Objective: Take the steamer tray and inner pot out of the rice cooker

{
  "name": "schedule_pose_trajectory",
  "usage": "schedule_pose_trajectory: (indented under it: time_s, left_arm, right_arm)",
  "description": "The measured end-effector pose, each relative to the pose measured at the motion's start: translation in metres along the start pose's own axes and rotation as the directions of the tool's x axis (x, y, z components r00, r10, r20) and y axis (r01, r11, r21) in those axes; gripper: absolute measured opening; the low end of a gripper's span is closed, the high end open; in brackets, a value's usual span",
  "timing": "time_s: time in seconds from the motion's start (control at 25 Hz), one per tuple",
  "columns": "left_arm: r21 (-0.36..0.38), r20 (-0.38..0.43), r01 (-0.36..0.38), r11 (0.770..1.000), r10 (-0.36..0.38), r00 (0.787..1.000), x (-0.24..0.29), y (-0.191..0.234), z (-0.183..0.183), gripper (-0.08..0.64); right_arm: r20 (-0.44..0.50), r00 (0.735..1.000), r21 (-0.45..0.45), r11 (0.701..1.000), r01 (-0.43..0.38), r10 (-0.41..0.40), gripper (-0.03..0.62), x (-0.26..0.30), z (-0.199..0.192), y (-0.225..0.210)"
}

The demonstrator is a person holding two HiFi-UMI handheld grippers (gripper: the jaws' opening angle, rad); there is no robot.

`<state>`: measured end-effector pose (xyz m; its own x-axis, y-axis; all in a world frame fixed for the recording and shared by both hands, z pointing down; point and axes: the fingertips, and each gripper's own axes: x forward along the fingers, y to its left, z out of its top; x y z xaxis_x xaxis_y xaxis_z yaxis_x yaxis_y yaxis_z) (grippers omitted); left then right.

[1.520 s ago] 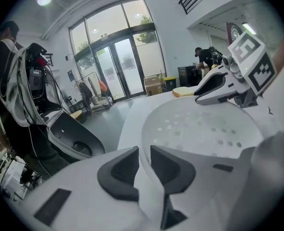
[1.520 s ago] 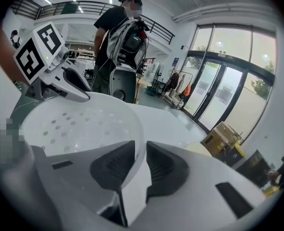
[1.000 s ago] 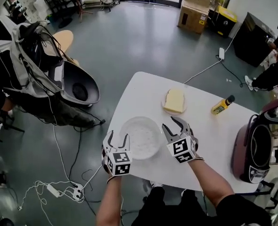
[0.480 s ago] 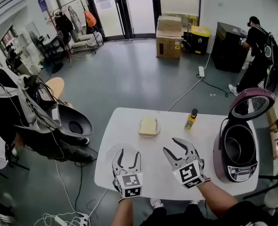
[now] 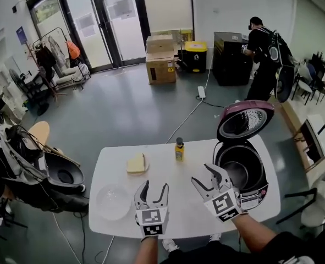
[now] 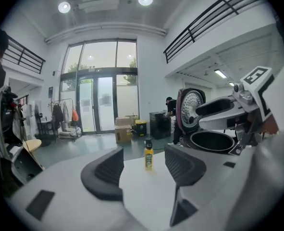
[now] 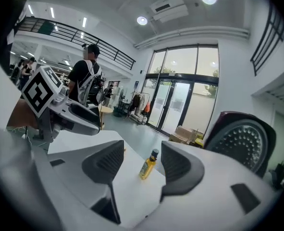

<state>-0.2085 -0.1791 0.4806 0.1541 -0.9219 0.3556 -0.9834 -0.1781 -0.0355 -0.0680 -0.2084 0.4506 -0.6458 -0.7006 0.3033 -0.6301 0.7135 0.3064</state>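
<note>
White tabletop point(image 5: 176, 172) in a large hall. An open rice cooker point(image 5: 257, 196) stands at its right end with the pot point(image 5: 240, 168) inside; a clear tray point(image 5: 113, 201) lies at the left end. The left claw point(image 5: 154, 186) and right claw point(image 5: 207, 176) hover spread and empty, the right one's jaws having just been opening. A careless reach could topple the bottle point(image 5: 179, 149), and the pot's rim may slip.

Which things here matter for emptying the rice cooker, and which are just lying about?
For the job:
rice cooker
inner pot inside it
round pale tray, probably the steamer tray

Just lying about:
yellow bottle
pale slab of food
cardboard boxes
</note>
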Motion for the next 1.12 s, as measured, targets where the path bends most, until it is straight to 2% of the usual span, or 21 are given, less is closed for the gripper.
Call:
schedule_pose_trajectory:
  time_s: [0.12,0.24,0.36,0.48,0.64,0.76,0.8,1.0,1.12]
  left_arm:
    - [-0.082,-0.036,0.12,0.989,-0.123,0.992,0.023,-0.04,0.002,0.301]
    - [-0.222,-0.022,0.24,0.945,-0.251,0.968,0.038,-0.076,0.007,0.345]
    - [-0.368,0.011,0.35,0.862,-0.372,0.928,0.051,-0.115,0.015,0.365]
    - [-0.516,0.038,0.415,0.749,-0.464,0.885,0.065,-0.146,0.018,0.391]
    - [-0.682,0.062,0.45,0.577,-0.567,0.821,0.079,-0.187,0.011,0.391]
    - [-0.775,0.084,0.435,0.458,-0.608,0.79,0.092,-0.208,0.002,0.387]
    - [-0.8,0.086,0.422,0.427,-0.614,0.784,0.095,-0.213,-0.001,0.384]
    - [-0.875,0.088,0.363,0.319,-0.634,0.769,0.108,-0.224,-0.007,0.383]
    - [-0.901,0.073,0.328,0.284,-0.645,0.76,0.113,-0.225,-0.017,0.383]
  right_arm:
    - [-0.03,0.999,0.039,0.999,0.02,-0.019,0.244,-0.022,-0.022,-0.035]
    - [-0.05,0.999,0.114,0.993,0.015,-0.009,0.273,-0.044,-0.04,-0.066]
    - [-0.059,0.998,0.27,0.963,0.023,-0.007,0.284,-0.07,-0.061,-0.102]
    - [-0.069,0.997,0.453,0.891,0.0,0.035,0.287,-0.09,-0.087,-0.133]
    - [-0.115,0.984,0.644,0.764,-0.032,0.138,0.289,-0.112,-0.129,-0.16]
    - [-0.132,0.974,0.734,0.679,-0.029,0.185,0.29,-0.124,-0.161,-0.184]
    - [-0.126,0.973,0.768,0.639,-0.03,0.196,0.29,-0.127,-0.171,-0.192]
    - [-0.068,0.964,0.923,0.382,-0.037,0.259,0.29,-0.139,-0.212,-0.221]
    - [-0.007,0.958,0.971,0.229,-0.062,0.288,0.29,-0.142,-0.228,-0.226]
